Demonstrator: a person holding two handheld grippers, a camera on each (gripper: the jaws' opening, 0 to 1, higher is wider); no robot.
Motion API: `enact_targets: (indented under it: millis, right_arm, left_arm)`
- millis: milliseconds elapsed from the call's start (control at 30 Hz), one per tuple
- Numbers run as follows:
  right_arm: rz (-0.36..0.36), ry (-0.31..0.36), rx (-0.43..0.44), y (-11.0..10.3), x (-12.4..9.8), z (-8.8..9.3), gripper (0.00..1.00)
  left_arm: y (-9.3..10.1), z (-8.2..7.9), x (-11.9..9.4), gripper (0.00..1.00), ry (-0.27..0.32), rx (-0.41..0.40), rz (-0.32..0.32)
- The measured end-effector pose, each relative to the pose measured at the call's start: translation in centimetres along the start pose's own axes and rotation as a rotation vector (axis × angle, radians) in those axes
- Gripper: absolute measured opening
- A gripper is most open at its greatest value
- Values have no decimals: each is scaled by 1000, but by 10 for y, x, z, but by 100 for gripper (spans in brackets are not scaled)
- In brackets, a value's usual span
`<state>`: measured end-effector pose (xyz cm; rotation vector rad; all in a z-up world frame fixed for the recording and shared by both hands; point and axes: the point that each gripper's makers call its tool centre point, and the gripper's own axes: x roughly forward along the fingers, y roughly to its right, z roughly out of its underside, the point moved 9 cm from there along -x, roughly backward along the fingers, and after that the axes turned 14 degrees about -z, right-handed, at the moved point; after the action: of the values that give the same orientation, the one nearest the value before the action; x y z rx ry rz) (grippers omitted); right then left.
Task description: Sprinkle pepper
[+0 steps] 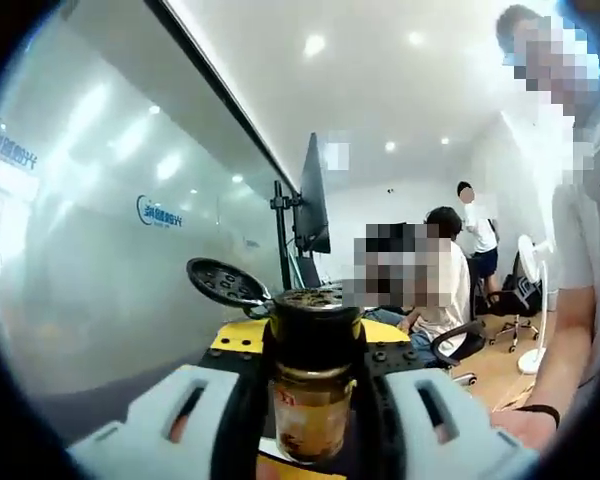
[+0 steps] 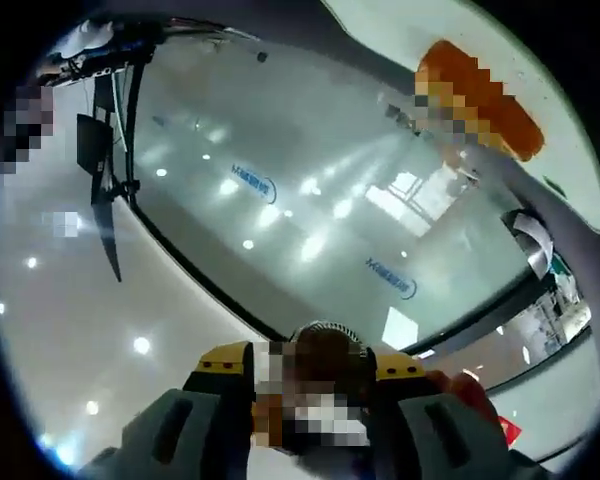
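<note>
A glass pepper jar with brownish contents and a yellow label stands upright between the pale jaws of my left gripper, which is shut on it. Its dark perforated top is uncovered, and the round flip lid hangs open to the left. In the right gripper view, my right gripper is shut on a thing with a round ribbed top; its body is blurred and I cannot tell what it is. That view is rolled far over, towards the glass wall and ceiling.
A person stands close on the right, one hand beside my left jaw. Behind the jar are a monitor on a pole, seated people, office chairs and a white fan. A frosted glass wall runs along the left.
</note>
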<state>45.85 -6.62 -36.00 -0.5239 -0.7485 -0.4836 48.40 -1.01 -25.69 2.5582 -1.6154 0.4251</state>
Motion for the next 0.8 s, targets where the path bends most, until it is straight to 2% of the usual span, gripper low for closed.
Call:
enact_targets:
  millis: [67,133,200,333,400,533,667,800]
  right_arm:
    - [11,5,7,3,0,0,33]
    - [11,8,13,3,-1,0,32]
    - [-5,-15,39,2,-4,4,31]
    - [-9,-10,57,5,-4,0,30]
    - [-2,6,13,5,-4,-2,29]
    - [-22,-9,-9,-2,-4,-2,27]
    - [-57,-23,-7,-7,-4,0,23]
    - [-42,-35,-34,-8,-2,0,23]
  left_arm:
    - [0,1,-1,22,-1,1,4]
    - [0,2,-2,22,-2,2,4]
    - [1,2,-3,22,4,-12,10]
    - [0,3,-5,22,-1,-3,12]
    - [-2,5,-7,22,0,-10,8]
    - [0,5,-10,23,18,0,13]
    - [2,5,-12,23,7,21,26]
    - [1,7,-15,23,10,17,20]
